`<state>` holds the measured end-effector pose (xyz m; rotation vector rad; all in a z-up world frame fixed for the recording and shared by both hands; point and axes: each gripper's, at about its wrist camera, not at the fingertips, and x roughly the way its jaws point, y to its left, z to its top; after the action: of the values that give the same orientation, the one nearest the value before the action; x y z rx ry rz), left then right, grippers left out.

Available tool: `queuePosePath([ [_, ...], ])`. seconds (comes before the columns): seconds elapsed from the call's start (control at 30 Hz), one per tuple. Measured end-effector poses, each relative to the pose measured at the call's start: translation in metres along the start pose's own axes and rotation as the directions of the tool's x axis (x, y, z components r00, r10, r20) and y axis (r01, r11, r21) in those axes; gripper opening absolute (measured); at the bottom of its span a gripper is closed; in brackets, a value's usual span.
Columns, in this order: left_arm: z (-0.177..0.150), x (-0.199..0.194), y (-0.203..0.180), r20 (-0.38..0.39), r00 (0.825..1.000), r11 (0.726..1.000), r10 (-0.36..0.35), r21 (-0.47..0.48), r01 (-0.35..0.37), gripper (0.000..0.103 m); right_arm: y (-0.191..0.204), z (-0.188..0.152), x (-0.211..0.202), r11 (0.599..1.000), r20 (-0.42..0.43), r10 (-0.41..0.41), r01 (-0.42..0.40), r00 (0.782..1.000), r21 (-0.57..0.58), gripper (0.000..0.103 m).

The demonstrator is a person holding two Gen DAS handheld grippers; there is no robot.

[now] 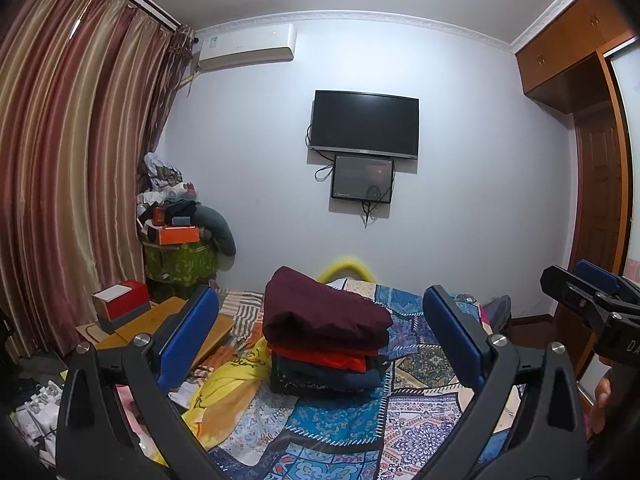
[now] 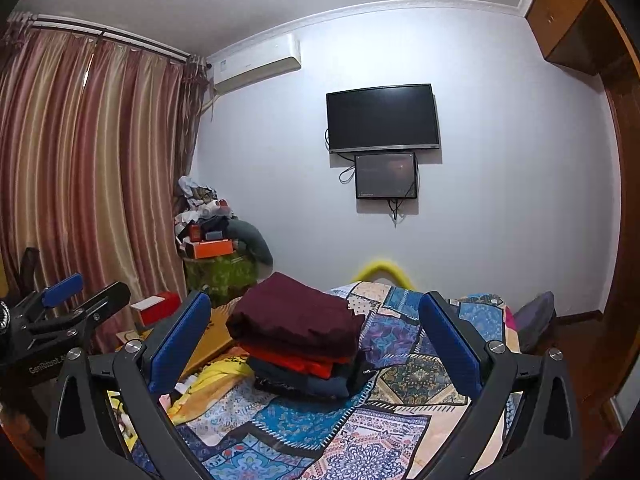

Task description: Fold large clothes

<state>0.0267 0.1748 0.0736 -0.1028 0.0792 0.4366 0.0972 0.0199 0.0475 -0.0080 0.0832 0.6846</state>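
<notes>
A stack of folded clothes (image 1: 326, 344), a dark maroon garment (image 1: 324, 308) on top of red and dark blue ones, sits at the centre of both views on a bed covered with a blue patchwork-patterned quilt (image 1: 340, 424). The left gripper (image 1: 320, 334) has its blue-padded jaws spread wide with nothing between them; the stack lies beyond them, untouched. The right gripper (image 2: 316, 342) likewise stands wide open and empty (its jaws frame the same stack from further right). A crumpled yellow cloth (image 1: 224, 384) lies on the bed at the lower left, just beside the stack. On the white wall above centre hangs a black flat television (image 1: 365, 124) with a smaller dark screen (image 1: 362, 178) below it. Striped reddish-brown curtains (image 1: 72, 160) fill the left of each frame.
</notes>
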Motion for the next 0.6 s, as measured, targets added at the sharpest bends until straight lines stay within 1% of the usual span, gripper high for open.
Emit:
queuePosePath([
  [0.3, -0.0013, 0.003, -0.0004, -0.012, 1.0, 1.0, -0.004, -0.002, 0.004, 0.103, 0.0002, -0.0006, 0.0012, 1.0, -0.018, -0.005, 0.005, 1.0, 0.001, 0.103],
  [0.6, -0.0053, 0.0067, -0.0042, -0.025, 0.999, 0.999, -0.027, 0.017, 0.027, 0.103, -0.0017, -0.0026, 0.0025, 1.0, -0.035, -0.006, 0.006, 0.999, 0.006, 0.103],
])
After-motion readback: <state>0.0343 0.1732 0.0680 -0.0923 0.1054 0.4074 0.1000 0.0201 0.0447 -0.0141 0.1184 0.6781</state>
